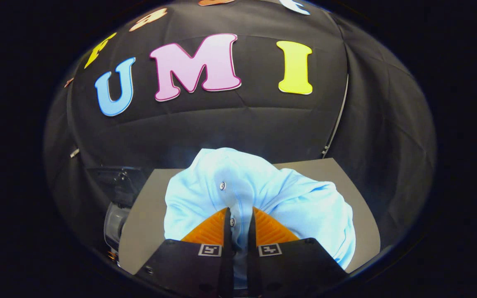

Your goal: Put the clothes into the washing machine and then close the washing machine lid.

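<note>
Shirt (259, 194), pale blue, buttoned placket, sat bunched between and just ahead of the fingers, spilling wider than both. Gripper (238, 225) nearly closed, both fingers pinching a fold at the placket; one button sat right in the narrow gap. Cloth judged light, soft and limp, likely to drape and trail; a thick gathered fold looked the safest hold, since a thin edge could slip out. Whether the shirt hung free or rested on the grey worktop (147, 215) beneath could not be told. Washer (116, 198), dark top and clear body, stood to the left beyond the worktop's edge, partly hidden.
</note>
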